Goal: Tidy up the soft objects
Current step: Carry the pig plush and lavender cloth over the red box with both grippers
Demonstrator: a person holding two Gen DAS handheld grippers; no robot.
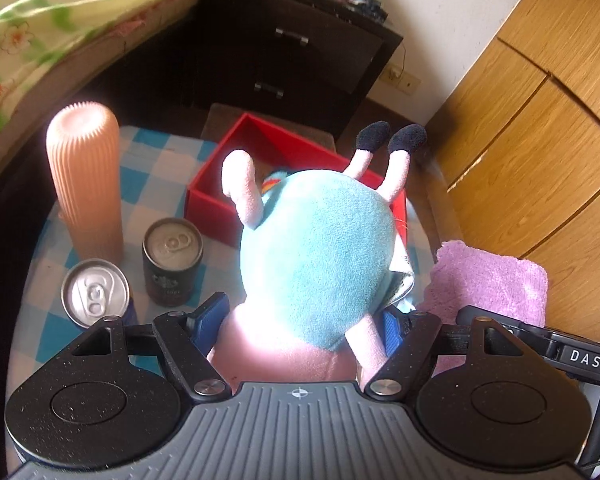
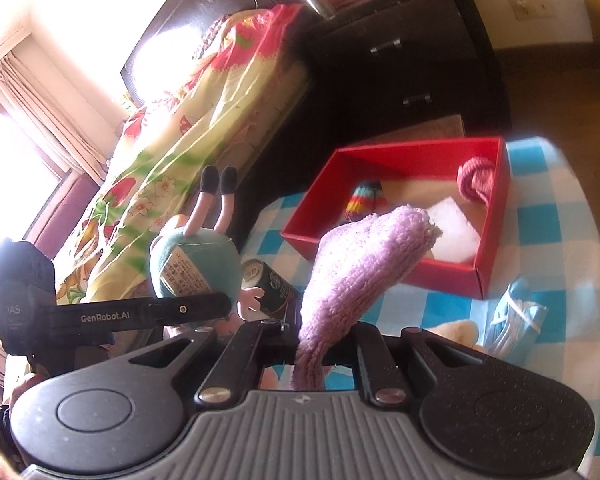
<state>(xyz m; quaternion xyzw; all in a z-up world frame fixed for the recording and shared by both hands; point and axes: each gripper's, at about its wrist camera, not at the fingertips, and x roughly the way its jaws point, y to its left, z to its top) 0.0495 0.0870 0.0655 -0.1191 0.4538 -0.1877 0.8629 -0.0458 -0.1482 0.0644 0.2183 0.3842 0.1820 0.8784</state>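
My left gripper (image 1: 300, 320) is shut on a pink plush pig in a teal dress (image 1: 316, 248), held upside down with its black feet up, above the near side of a red box (image 1: 212, 204). The plush also shows in the right wrist view (image 2: 192, 256). My right gripper (image 2: 312, 340) is shut on a purple fluffy cloth (image 2: 356, 260), lifted near the red box (image 2: 380, 240); the cloth also shows in the left wrist view (image 1: 492, 280). The box holds a rainbow sock (image 2: 364, 200), a pink knit item (image 2: 476, 180) and a white pad (image 2: 452, 228).
On the blue-checked tablecloth (image 1: 156, 168) stand a ribbed peach vase (image 1: 84, 184), a dark can (image 1: 172, 260) and a silver-topped can (image 1: 96, 292). A blue-white bundle (image 2: 512, 320) lies right of my right gripper. A bed (image 1: 40, 32), dark drawers (image 1: 292, 48) and a wooden wardrobe (image 1: 540, 120) surround the table.
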